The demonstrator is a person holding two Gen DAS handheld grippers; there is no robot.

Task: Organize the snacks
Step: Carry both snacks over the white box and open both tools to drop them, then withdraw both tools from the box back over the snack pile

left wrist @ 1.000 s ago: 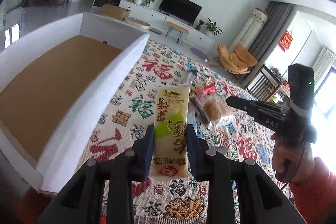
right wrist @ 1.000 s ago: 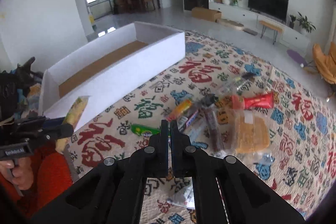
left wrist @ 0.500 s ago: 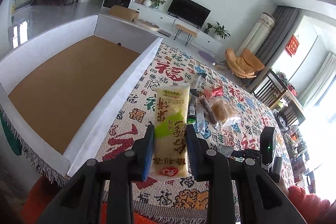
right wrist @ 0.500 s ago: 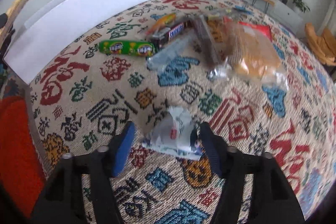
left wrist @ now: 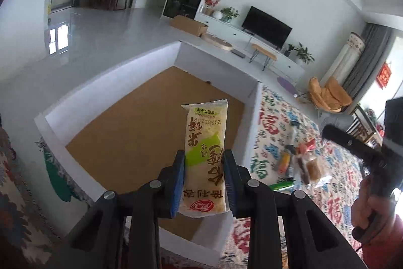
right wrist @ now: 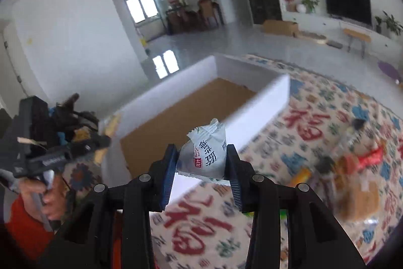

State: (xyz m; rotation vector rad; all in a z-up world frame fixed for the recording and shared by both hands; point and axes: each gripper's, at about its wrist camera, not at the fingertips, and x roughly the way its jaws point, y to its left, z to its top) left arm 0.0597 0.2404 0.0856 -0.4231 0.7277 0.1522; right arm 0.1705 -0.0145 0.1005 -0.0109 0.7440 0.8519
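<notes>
My left gripper (left wrist: 204, 160) is shut on a long yellow-green snack packet (left wrist: 205, 155), held upright above the brown floor of the white box (left wrist: 141, 132). In the right wrist view my right gripper (right wrist: 201, 155) is shut on a small grey-white snack pouch (right wrist: 207, 151), raised over the near wall of the same white box (right wrist: 262, 102). Several loose snacks (left wrist: 299, 165) lie in a heap on the patterned cloth (left wrist: 335, 168) to the right of the box. Each gripper shows at the edge of the other's view, held by a hand in an orange sleeve.
The box has tall white walls and sits at the left end of the cloth-covered table. The snack pile (right wrist: 352, 168) with a bread bag and red wrapper lies to the right. Behind are a TV cabinet (left wrist: 252, 37) and an orange chair (left wrist: 330, 95).
The left gripper carried its packet leftward over the box. The right gripper opened, dropped to the cloth, closed on the grey-white pouch and lifted it toward the box.
</notes>
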